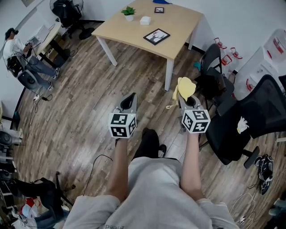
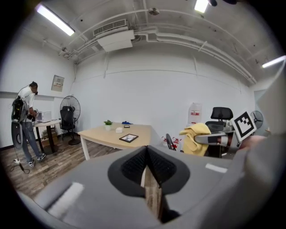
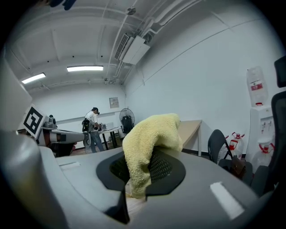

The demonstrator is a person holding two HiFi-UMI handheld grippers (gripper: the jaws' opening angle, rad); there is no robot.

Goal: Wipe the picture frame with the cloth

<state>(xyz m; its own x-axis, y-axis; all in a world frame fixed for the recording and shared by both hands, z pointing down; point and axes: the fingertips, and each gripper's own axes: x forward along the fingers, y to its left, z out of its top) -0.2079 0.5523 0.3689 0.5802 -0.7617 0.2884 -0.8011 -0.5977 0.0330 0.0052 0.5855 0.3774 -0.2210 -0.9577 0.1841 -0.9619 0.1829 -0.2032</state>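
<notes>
Overall: a person stands on a wood-plank floor point(image 1: 89, 103), well apart from the table, with a gripper held out in each hand.
Left gripper point(image 1: 129, 99) point(image 2: 146, 152): jaws together, nothing between them; it is held above the floor, level with the other gripper.
Right gripper point(image 1: 186, 101) point(image 3: 142, 163): jaws clamped on the yellow terry cloth point(image 1: 184, 87) point(image 3: 149, 138), which bunches over the jaw tips and droops down one side.
Picture frame: a black-framed picture with a white mount point(image 1: 156, 36) point(image 2: 128, 138) lies flat on the light wooden table point(image 1: 125, 31) point(image 2: 98, 133), close to the table's corner nearest the person and clear of both grippers.
Other things on the table: a small potted green plant point(image 1: 128, 12) point(image 2: 107, 124) and a small white box point(image 1: 145, 20) near the middle; a second, smaller dark frame point(image 1: 159, 10) toward the far edge.
Right of the person: a black office chair point(image 1: 250, 120) stands just beside the right gripper, with a darker chair point(image 1: 213, 67) between it and the table.
Far left: another person point(image 1: 18, 49) point(image 2: 27, 120) point(image 3: 93, 123) stands at a desk by the wall, near a standing fan point(image 2: 69, 114).
</notes>
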